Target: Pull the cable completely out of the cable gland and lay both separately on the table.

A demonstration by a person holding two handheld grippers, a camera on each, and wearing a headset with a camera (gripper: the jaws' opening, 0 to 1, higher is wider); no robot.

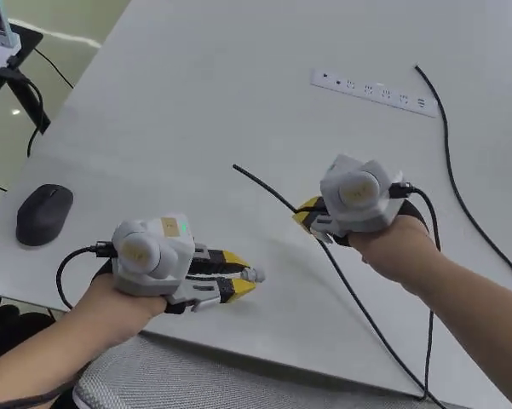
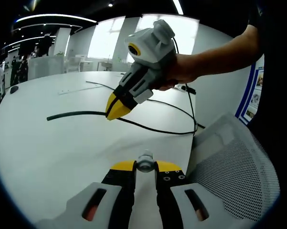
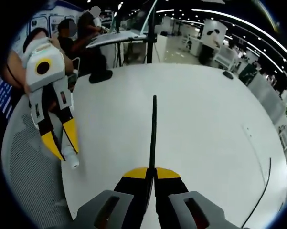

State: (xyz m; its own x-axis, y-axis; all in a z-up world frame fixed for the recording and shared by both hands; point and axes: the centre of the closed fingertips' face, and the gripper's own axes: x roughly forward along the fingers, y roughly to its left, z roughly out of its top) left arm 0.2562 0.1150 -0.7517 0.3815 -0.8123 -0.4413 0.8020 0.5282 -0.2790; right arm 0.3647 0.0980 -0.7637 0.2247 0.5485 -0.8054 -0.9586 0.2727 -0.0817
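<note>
left gripper [image 1: 247,278]: fingers clamped | right gripper [image 1: 303,212]: fingers clamped | apart

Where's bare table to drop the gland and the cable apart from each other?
Widest bare table lies between the mouse, the cable and the power strip, ahead of the left gripper holding the cable gland. Crowded: right of the right gripper, where a second black cable runs.

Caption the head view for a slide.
Pull-out done: left gripper shut on gland, right gripper shut on cable, the two apart over the table.
</note>
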